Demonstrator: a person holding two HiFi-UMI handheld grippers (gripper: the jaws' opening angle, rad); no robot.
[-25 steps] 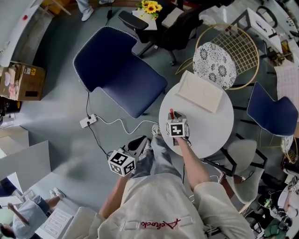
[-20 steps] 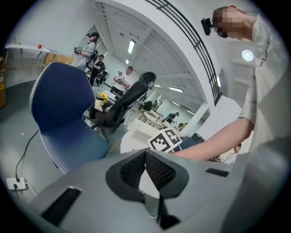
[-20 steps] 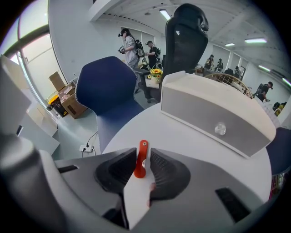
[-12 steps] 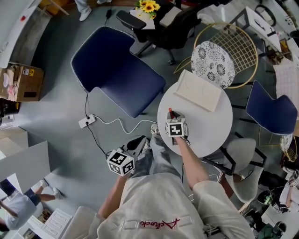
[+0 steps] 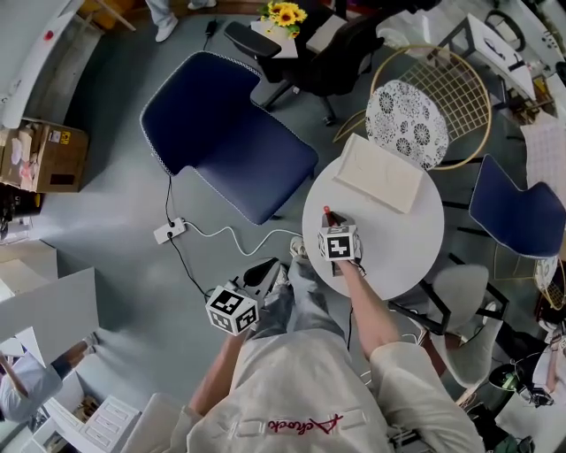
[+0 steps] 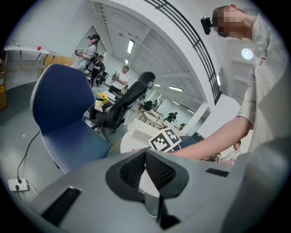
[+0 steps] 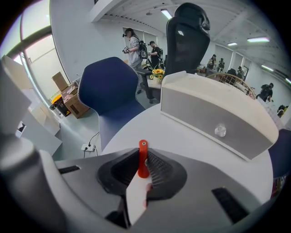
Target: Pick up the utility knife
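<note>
White box (image 5: pixel 380 174) near utility knife (image 7: pixel 142 163)

The utility knife (image 7: pixel 142 160) is red-orange. The round table (image 5: pixel 407 252) is plain white, and the flat box (image 5: pixel 380 172) is cream. The big chair (image 5: pixel 225 133) is navy blue with a white dotted edge. The wire chair (image 5: pixel 464 84) is golden, and its cushion (image 5: pixel 407 111) has a black-and-white flower pattern. The sunflowers (image 5: pixel 285 13) are yellow with dark centres. The floor (image 5: pixel 106 212) is grey. The left gripper (image 6: pixel 145 155) is grey with black ribbed pads, and its cube shows black-and-white squares.
</note>
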